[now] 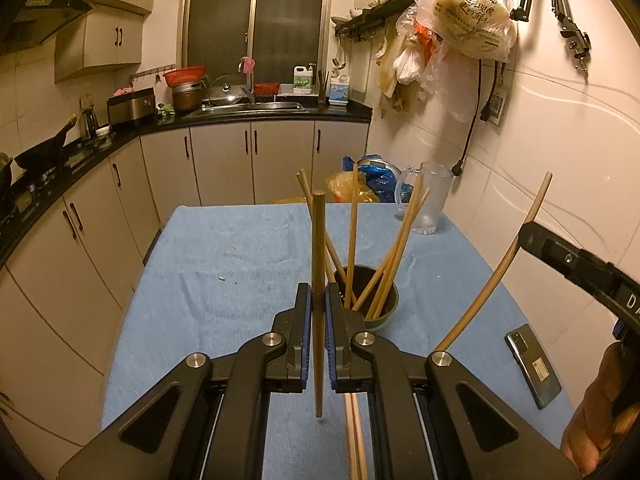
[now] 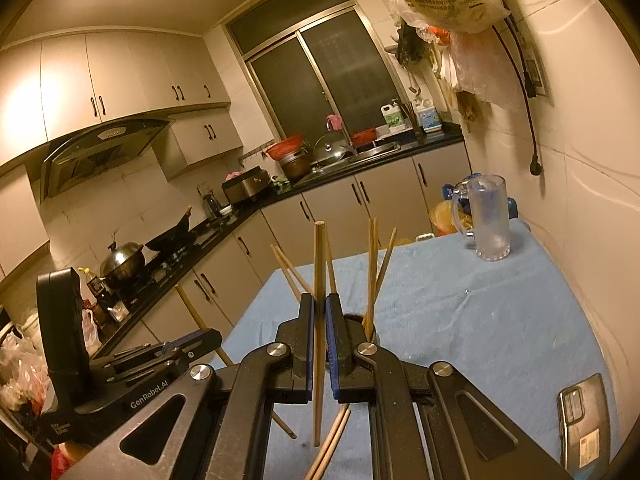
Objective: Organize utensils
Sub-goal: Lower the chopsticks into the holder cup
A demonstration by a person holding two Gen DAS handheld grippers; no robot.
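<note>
Wooden chopsticks: one per gripper (image 1: 318,304) (image 2: 319,312), five in holder (image 1: 380,304).

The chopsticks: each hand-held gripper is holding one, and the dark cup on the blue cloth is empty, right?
Not quite. Each hand-held gripper, left and right, does hold one chopstick, but the dark cup on the blue cloth isn't empty: several chopsticks stand in it. The left wrist view shows this.

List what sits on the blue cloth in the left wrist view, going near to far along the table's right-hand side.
phone → dark pot holding chopsticks → frosted glass mug
</note>
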